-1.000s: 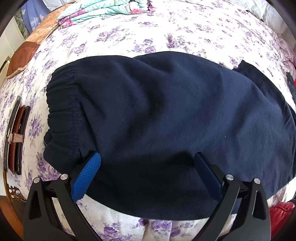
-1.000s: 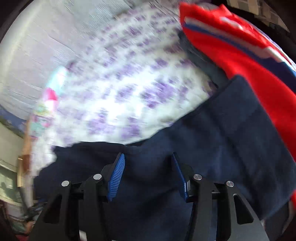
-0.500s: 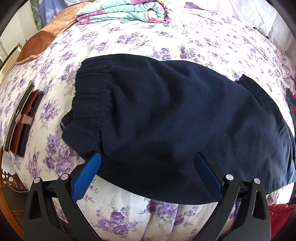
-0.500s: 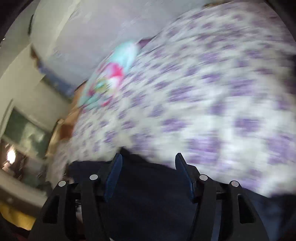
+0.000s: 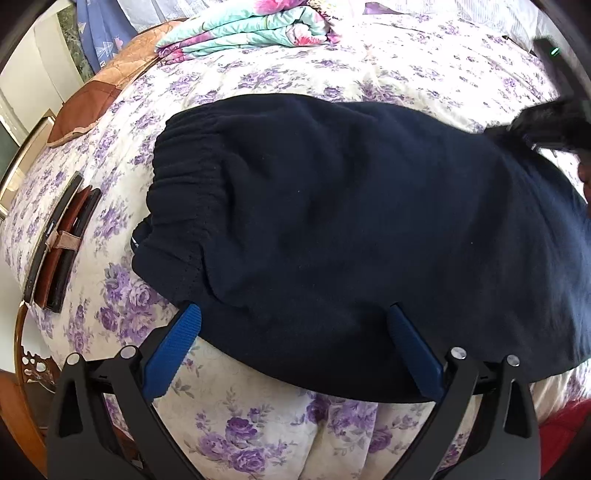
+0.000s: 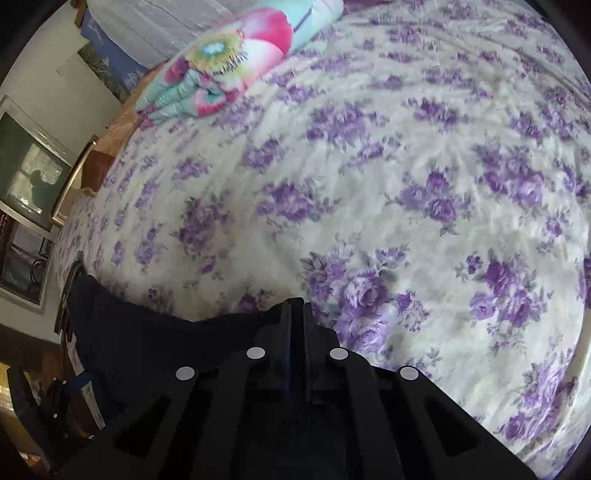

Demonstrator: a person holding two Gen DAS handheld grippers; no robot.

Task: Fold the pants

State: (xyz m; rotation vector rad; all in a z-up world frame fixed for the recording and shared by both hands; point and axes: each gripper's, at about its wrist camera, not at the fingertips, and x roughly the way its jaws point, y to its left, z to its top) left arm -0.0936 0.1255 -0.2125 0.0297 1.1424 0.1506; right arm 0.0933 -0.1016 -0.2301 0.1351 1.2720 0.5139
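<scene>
Dark navy pants (image 5: 351, 229) lie flat on the flowered bedsheet (image 5: 388, 70), with the elastic waistband (image 5: 177, 192) to the left. My left gripper (image 5: 293, 314) hangs open over the near edge of the pants, with its blue pads (image 5: 173, 350) spread wide and nothing pinched. In the right wrist view my right gripper (image 6: 297, 306) has its jaws closing down tight at the far edge of the pants (image 6: 155, 343). The left wrist view shows that far corner (image 5: 532, 125) pulled up, blurred.
A folded pink and teal quilt (image 5: 251, 29) lies at the far side of the bed. Leather belts (image 5: 59, 243) and a brown cushion (image 5: 88, 110) sit at the left edge. A red garment (image 5: 565, 424) shows at the lower right.
My right gripper swept across the bed away from the red garment, rolled, and went from open to shut at the pants' far edge. The left gripper drew back slightly and stayed open.
</scene>
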